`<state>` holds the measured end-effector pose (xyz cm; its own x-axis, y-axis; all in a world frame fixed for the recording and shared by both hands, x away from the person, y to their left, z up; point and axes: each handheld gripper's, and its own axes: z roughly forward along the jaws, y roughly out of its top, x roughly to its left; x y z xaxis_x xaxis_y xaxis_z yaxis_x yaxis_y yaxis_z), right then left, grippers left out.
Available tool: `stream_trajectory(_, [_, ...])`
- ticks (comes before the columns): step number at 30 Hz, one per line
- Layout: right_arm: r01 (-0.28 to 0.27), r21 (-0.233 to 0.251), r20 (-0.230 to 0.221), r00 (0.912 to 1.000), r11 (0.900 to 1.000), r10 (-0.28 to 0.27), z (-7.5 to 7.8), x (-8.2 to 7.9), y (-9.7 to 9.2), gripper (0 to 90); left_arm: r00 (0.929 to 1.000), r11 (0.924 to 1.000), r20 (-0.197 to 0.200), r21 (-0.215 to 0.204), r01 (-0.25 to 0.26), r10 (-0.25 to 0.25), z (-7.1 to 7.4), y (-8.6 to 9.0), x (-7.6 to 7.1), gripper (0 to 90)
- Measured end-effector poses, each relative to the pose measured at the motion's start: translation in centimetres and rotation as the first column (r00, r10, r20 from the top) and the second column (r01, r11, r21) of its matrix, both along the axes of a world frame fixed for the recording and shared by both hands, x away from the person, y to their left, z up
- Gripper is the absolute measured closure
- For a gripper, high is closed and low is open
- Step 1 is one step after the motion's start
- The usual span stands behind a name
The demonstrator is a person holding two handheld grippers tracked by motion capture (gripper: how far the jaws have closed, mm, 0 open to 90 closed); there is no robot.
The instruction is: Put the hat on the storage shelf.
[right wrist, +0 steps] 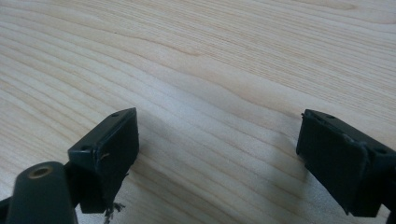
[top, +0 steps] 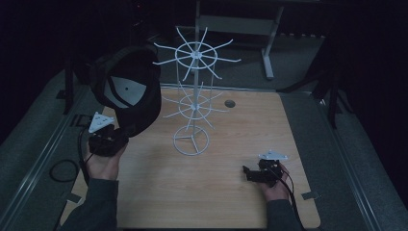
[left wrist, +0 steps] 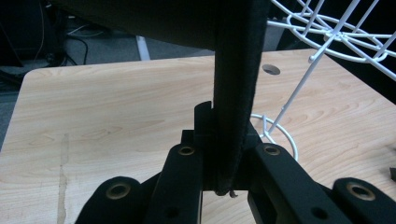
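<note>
A black cap (top: 129, 91) with a grey underside hangs in the air at the left, above the wooden table (top: 231, 207). My left gripper (top: 126, 132) is shut on its edge. In the left gripper view the cap's dark edge (left wrist: 235, 84) stands upright, clamped between the two jaws of the left gripper (left wrist: 227, 140). A white wire rack (top: 192, 96) with two rings of hooks stands at the table's middle, just right of the cap; the same rack (left wrist: 327, 35) is beside the cap. My right gripper (top: 246, 172) lies on the table at the front right, open, nothing between the jaws (right wrist: 219, 140).
A round cable hole (top: 229, 103) sits in the tabletop behind the rack. A black cable loop (top: 62, 171) lies off the table's left edge. A grey desk frame (top: 268, 48) stands beyond the far edge. Bare wood (right wrist: 210, 46) lies under the right gripper.
</note>
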<state>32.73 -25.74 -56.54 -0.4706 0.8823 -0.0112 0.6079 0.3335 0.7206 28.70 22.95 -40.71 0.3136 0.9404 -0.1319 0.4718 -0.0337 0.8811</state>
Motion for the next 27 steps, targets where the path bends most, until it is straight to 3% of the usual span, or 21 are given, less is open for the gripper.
stream_trajectory(27, [0.0,-0.001,-0.001,1.0,1.0,0.0,0.01,0.0,0.0,12.7,0.9996,0.9995,0.024,0.027,-0.014,0.013,1.01,-0.27,0.32,86.0])
